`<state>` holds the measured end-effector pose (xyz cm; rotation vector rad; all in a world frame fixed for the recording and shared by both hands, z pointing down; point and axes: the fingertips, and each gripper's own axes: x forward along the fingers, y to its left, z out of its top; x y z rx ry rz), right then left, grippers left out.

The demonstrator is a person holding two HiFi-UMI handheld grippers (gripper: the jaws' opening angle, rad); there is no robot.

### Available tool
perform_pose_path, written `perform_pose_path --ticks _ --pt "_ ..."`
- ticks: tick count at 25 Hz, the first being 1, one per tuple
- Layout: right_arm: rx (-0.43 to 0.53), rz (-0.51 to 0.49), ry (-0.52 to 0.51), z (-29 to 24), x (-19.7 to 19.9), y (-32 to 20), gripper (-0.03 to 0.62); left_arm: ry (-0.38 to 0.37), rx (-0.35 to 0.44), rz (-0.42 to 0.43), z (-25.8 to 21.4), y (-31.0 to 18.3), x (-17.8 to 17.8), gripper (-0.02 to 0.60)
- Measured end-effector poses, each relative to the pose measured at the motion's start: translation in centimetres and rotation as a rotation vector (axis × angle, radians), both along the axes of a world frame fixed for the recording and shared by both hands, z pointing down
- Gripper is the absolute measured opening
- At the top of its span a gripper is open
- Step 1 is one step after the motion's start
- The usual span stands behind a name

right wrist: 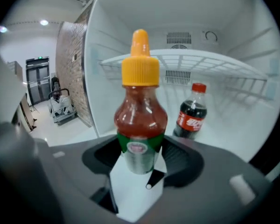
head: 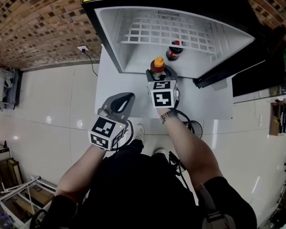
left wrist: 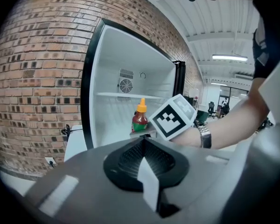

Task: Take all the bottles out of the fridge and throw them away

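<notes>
A red sauce bottle [right wrist: 140, 111] with an orange cap stands upright between the jaws of my right gripper [right wrist: 140, 158], which is shut on its lower body. In the head view this bottle [head: 158, 64] and right gripper [head: 158, 73] are at the front edge of the open fridge [head: 133, 51]. A small cola bottle [right wrist: 192, 112] with a red cap stands on the fridge floor behind and to the right, also visible from above as the cola bottle [head: 174, 50]. My left gripper [head: 125, 99] hangs back to the left, outside the fridge, shut and empty. The left gripper view shows the sauce bottle [left wrist: 140, 118].
A white wire shelf [right wrist: 191, 62] spans the fridge above the bottles. The black fridge door [head: 238, 66] stands open at the right. A brick wall [head: 33, 23] with a socket [head: 83, 48] is left of the fridge. The floor is white tile.
</notes>
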<state>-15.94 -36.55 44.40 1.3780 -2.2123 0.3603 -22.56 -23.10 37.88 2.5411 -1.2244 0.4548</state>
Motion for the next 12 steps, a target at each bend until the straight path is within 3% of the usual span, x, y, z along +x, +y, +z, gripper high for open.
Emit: perform_pose_path --ticks 6,12 --pt "0.01 -0.016 -0.009 -1.1 4.4 6.5 0.273 -0.001 0.022 0.026 -0.6 3.4 4.3 0.003" --pt "0.004 0.01 -0.007 -1.3 11.4 14.3 0.273 -0.003 0.027 0.089 -0.5 8.4 10.8 0.003"
